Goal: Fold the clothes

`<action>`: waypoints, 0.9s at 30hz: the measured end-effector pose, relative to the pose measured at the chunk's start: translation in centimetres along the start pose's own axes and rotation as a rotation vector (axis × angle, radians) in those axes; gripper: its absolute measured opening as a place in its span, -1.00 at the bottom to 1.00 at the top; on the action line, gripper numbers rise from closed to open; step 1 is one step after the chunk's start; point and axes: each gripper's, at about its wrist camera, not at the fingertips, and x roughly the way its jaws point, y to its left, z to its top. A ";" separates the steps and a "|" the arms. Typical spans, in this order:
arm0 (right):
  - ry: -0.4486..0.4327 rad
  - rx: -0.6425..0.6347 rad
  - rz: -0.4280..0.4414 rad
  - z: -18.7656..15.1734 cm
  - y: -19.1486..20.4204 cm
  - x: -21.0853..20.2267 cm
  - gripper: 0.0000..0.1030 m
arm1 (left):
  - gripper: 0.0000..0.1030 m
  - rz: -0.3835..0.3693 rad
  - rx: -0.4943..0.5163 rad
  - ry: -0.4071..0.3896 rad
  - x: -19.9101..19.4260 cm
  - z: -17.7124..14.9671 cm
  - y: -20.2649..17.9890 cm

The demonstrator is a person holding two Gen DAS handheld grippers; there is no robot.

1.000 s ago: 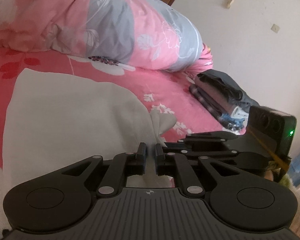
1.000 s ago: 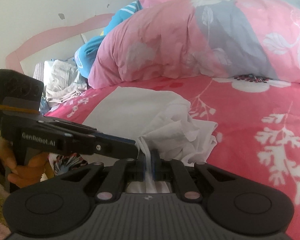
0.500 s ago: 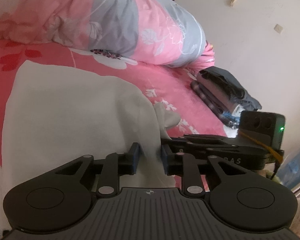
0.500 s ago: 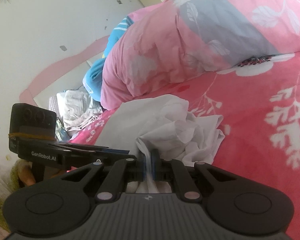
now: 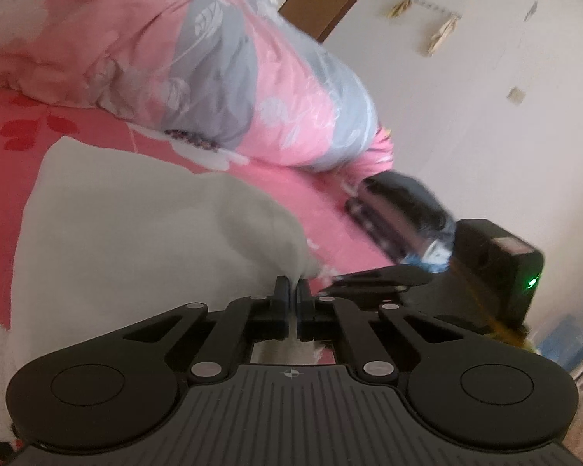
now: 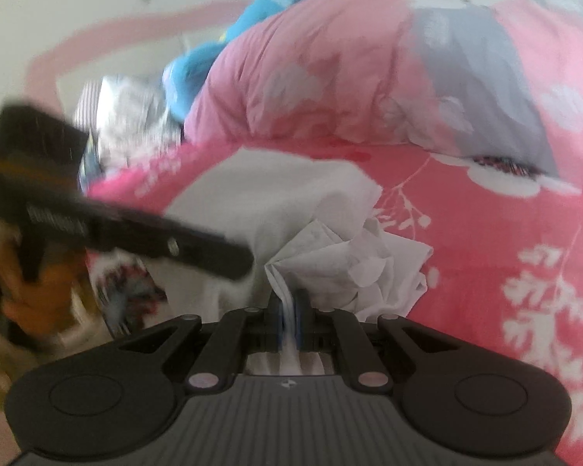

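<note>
My left gripper [image 5: 294,291] is pinching shut on a fold of the white garment [image 5: 136,233], jaws nearly touching with only thin cloth between them. My right gripper [image 6: 289,303] is also clamping the same garment, a bunched white edge running up between its blue-padded jaws. I judge I am holding two points close together along one edge so I can lift and straighten the cloth before folding it.

The garment is lying on the pink floral bedsheet [image 6: 486,252], flat on my left side and crumpled in a heap just beyond my right gripper. A pink and grey duvet [image 5: 213,70] is piled behind it.

Only the left view is showing a dark folded stack of clothes [image 5: 400,209] near the bed's edge, and the right gripper's body. Only the right view is showing the crumpled heap, my left hand [image 6: 31,291] gripping its handle, and more loose laundry [image 6: 128,116] by the wall.
</note>
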 end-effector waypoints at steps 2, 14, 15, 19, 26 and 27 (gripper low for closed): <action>0.034 -0.067 -0.016 0.4 0.7 0.7 -0.86 | -0.98 -0.011 0.002 0.006 0.2 -0.1 0.0; 0.061 -0.207 -0.083 0.0 2.7 -1.3 -0.14 | -0.97 -0.022 -0.061 0.021 1.3 -0.3 1.6; 0.055 -0.195 -0.083 -0.1 2.6 -1.8 -0.14 | -0.97 -0.021 -0.061 0.019 1.3 -0.3 1.6; -0.030 -0.073 -0.072 -0.4 1.0 -4.4 -0.13 | -0.97 -0.021 -0.054 0.009 1.0 -0.5 1.4; -0.146 0.186 -0.057 -0.5 -3.5 -4.2 -0.66 | -0.97 -0.028 -0.042 -0.009 0.6 -0.6 1.3; -0.139 0.190 -0.056 -0.3 -3.8 -3.7 -0.67 | -0.97 -0.030 -0.041 -0.013 0.5 -0.6 1.3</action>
